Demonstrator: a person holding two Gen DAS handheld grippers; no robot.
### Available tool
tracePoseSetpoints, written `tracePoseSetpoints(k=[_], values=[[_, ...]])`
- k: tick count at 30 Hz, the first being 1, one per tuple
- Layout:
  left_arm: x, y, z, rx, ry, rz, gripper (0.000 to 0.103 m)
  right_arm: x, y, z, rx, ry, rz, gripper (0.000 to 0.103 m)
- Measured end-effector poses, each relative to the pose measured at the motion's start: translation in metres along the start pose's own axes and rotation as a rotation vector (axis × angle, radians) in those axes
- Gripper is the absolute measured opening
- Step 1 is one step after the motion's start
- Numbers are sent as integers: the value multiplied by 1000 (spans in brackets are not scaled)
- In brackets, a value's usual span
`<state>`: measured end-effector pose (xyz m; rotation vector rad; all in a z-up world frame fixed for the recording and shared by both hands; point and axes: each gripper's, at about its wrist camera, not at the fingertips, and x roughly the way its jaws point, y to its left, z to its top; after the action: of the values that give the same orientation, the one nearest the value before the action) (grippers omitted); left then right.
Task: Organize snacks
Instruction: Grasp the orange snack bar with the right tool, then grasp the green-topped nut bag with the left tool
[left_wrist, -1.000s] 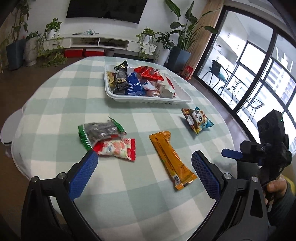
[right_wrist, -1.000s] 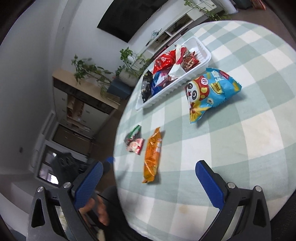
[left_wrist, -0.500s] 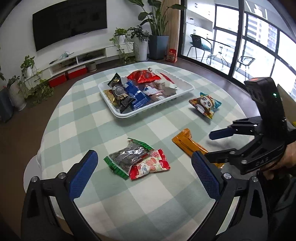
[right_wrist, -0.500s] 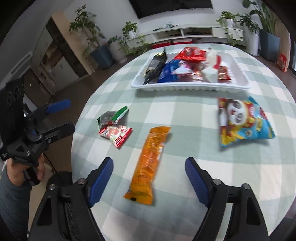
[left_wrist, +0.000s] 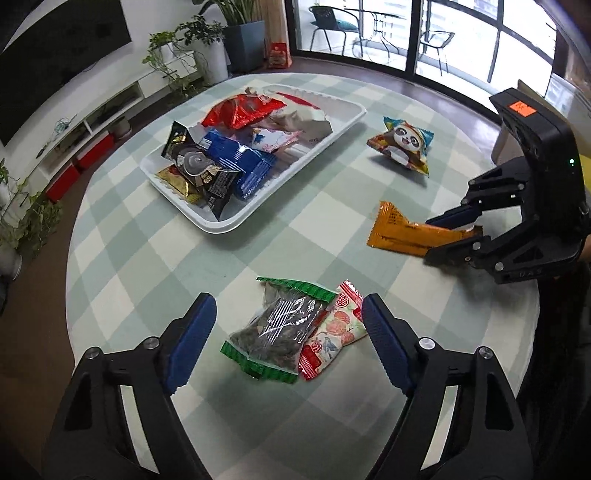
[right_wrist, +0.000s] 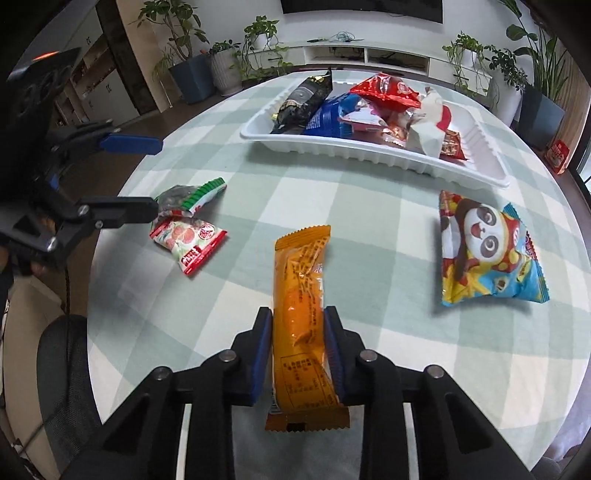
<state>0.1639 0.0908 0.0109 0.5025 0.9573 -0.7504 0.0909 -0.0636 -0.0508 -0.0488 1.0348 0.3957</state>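
An orange snack bar (right_wrist: 299, 273) lies on the checked table, and my right gripper (right_wrist: 297, 317) is closing on its near half, pads against its sides. The left wrist view shows the same grip on the bar (left_wrist: 402, 236) by the right gripper (left_wrist: 430, 238). My left gripper (left_wrist: 286, 310) is closing, its fingers standing apart on either side of a green packet of dark seeds (left_wrist: 280, 328) and a red-and-white packet (left_wrist: 332, 336), without touching them. A panda bag (right_wrist: 484, 251) lies loose near the white tray (right_wrist: 369, 155).
The tray (left_wrist: 221, 225) holds several packets: black, blue, red and white. The round table's edge curves close behind both grippers. A mesh chair (right_wrist: 62, 369) stands at the near left. Potted plants and a low TV cabinet line the far wall.
The right gripper has come down over the orange bar and closed on it. The left gripper has swung over the green and red packets, and its fingers have narrowed.
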Motion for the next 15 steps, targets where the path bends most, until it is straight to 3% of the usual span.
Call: tracePoseSetpoints(k=[3,8,14,15], values=[[13,4,2,52,79,-42,80,0,1,0,-16,6,-5,30],[28,20,3,22,144,-112,80,-1,0,0,-18,14,4,31],[46,39,1,-54,187,-182,72,-1,-1,-1,-16,16,14,31],[47,42,1,-71,181,-196,64,-1,-1,-1,-16,15,14,31]])
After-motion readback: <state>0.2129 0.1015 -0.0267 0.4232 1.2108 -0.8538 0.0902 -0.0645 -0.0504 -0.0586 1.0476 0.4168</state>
